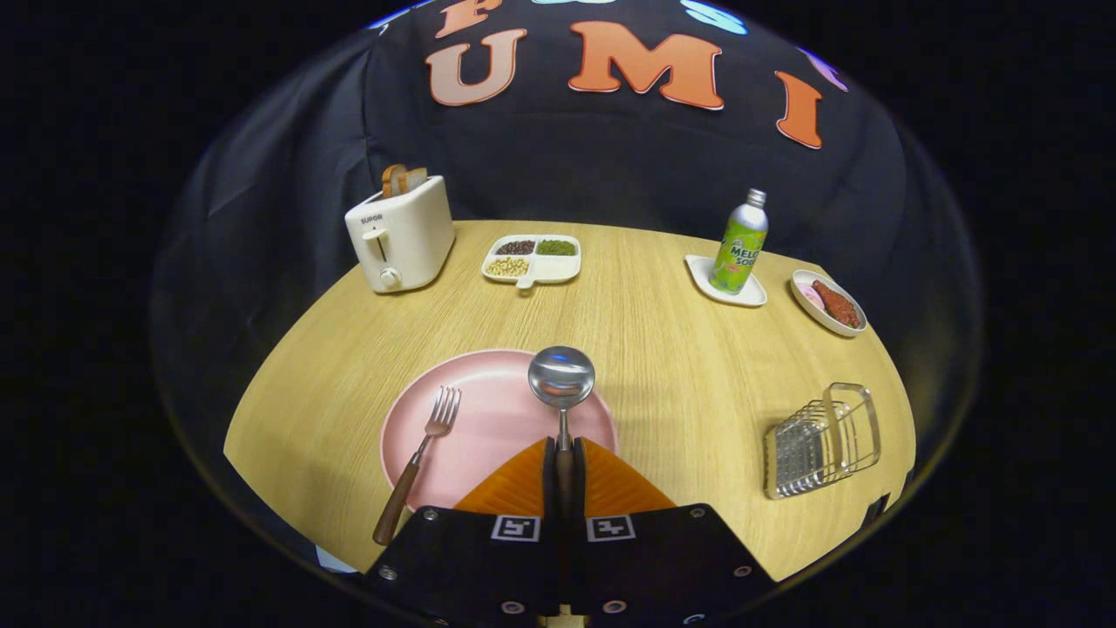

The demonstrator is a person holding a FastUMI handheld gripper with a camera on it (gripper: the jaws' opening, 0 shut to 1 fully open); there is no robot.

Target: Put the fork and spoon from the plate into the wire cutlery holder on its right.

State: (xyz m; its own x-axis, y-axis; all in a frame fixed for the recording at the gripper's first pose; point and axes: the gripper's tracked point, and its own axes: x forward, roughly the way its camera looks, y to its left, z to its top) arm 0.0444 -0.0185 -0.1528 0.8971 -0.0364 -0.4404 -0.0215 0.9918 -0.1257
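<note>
My gripper (563,455) is shut on the spoon's handle, its orange fingers (521,484) pressed against it from both sides. The spoon (561,379) points straight ahead, its shiny bowl raised over the pink plate (488,419). A fork (417,462) with a brown wooden handle lies on the plate's left side, tines pointing away and handle hanging over the near rim. The wire cutlery holder (821,440) stands on the wooden table to the right of the plate, well off to the right of my fingers.
At the back of the round table (663,349) stand a cream toaster (399,235) with bread, a divided dish of beans (534,259), a green bottle (739,244) on a white coaster, and a small bowl of food (828,303).
</note>
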